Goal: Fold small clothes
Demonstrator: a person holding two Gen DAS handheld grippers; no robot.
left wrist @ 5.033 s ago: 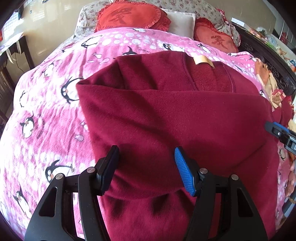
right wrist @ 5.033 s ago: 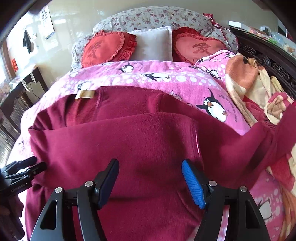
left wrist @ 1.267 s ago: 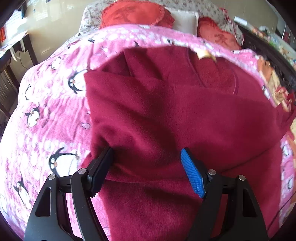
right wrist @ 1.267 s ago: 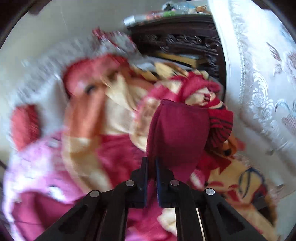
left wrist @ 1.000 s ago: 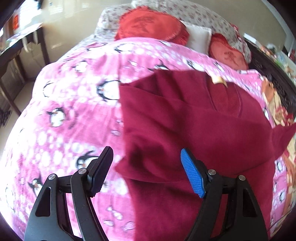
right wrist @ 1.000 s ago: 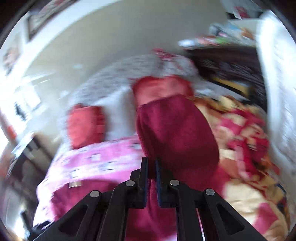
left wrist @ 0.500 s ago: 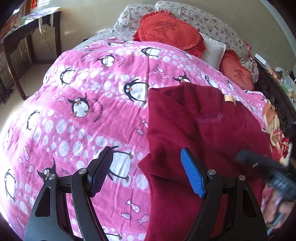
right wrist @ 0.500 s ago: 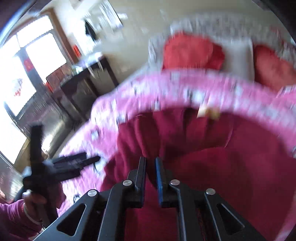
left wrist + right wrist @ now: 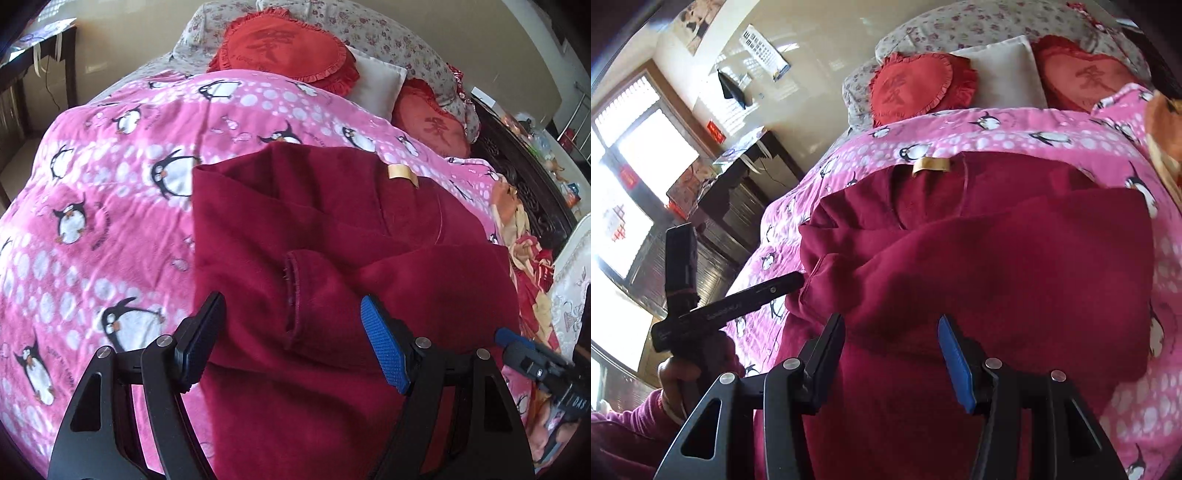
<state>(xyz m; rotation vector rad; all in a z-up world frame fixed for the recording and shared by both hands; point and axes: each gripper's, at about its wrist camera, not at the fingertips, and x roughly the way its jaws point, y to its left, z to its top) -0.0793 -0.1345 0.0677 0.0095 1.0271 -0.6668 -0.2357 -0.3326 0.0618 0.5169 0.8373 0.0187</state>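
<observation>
Bedding first: pink penguin blanket [image 9: 92,229] fills frame left. Dark red sweater [image 9: 332,236] lies on it at centre, right sleeve folded across, cuff [image 9: 291,291] mid-frame. My left gripper [image 9: 295,332] and right gripper [image 9: 892,350] stand spread, holding nothing, above the sweater's lower part.

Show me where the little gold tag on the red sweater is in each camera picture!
Left wrist view: the gold tag sits upper right of center, at the maroon sweater's far edge.
Right wrist view: the gold tag sits above center, slightly left.
Shared landmark: the white pillow between two red heart cushions.
</observation>
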